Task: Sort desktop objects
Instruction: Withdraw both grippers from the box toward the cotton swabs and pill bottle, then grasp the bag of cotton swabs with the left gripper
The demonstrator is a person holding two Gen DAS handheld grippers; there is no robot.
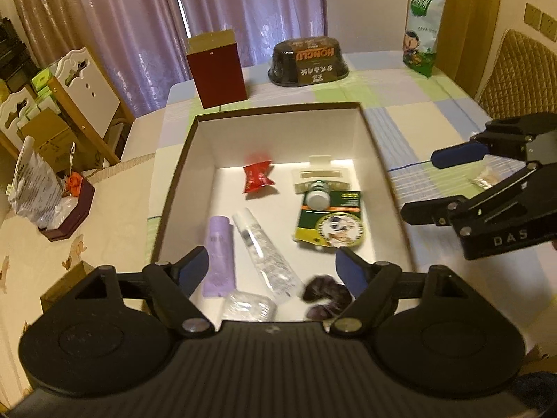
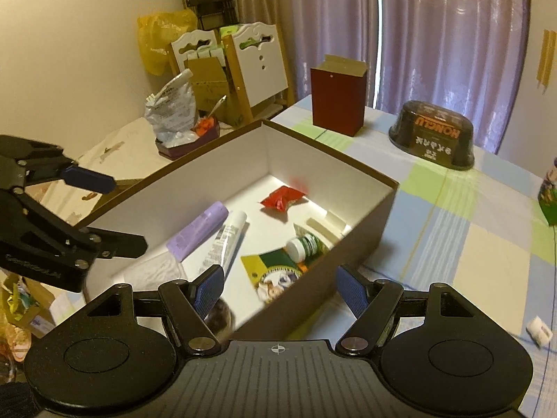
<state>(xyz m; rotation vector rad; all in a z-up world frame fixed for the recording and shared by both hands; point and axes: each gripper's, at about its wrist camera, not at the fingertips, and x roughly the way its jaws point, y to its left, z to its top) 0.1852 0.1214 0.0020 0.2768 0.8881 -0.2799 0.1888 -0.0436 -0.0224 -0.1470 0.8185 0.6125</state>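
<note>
Box (image 1: 369,132) on checked tablecloth (image 1: 435,104) holds red packet (image 1: 257,177), lilac tube (image 1: 220,256), clear tube (image 1: 264,254), small bottle (image 1: 316,195), green card (image 1: 330,223) and dark scrunchie (image 1: 325,296). Left gripper (image 1: 273,270) and right gripper (image 2: 276,289) both hover with jaws apart, empty, over its near edge.

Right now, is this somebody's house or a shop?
Most likely a home, perhaps a dining room: purple curtains over a window, a checked tablecloth on the table, and snack packs beside the box.
</note>
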